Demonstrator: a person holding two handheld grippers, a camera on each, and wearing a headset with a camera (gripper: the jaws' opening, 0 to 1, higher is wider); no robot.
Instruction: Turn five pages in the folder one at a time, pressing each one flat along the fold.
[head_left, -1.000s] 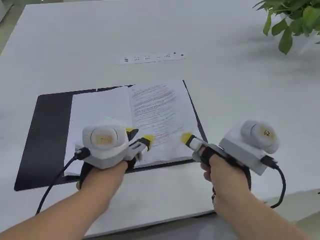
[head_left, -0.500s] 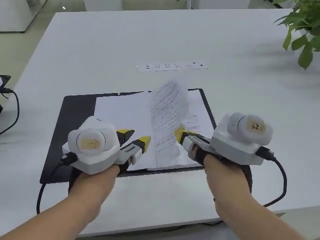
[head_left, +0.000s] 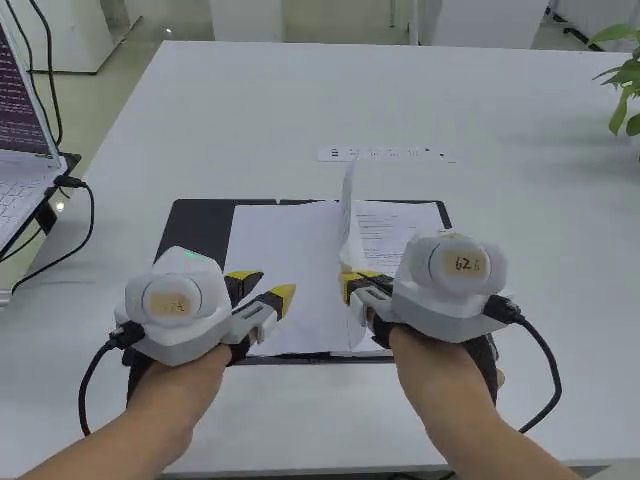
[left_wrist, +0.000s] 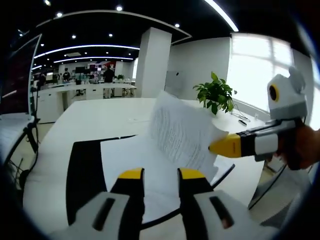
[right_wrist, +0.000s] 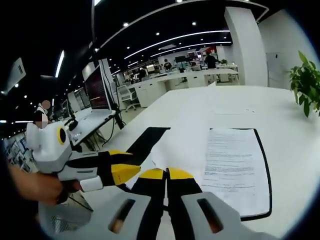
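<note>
A black folder (head_left: 195, 225) lies open on the white table, with white sheets on both sides. One printed page (head_left: 348, 205) stands almost upright over the fold. My right gripper (head_left: 352, 290) is shut on its lower edge; in the right gripper view the page (right_wrist: 185, 145) rises from between the closed jaws of the right gripper (right_wrist: 166, 174). My left gripper (head_left: 258, 290) hovers open over the lower part of the left sheet, a little left of the fold. In the left gripper view the left gripper (left_wrist: 161, 175) holds nothing, and the lifted page (left_wrist: 180, 132) tilts just ahead of it.
A white power strip (head_left: 385, 154) lies beyond the folder. A laptop (head_left: 15, 150) and black cables (head_left: 60, 250) sit at the far left. Plant leaves (head_left: 625, 80) reach in at the right edge. The table's front edge runs just below my hands.
The right gripper has lifted the page off the right stack and carried it leftward until it stands over the fold. The left gripper has stayed open over the left sheet.
</note>
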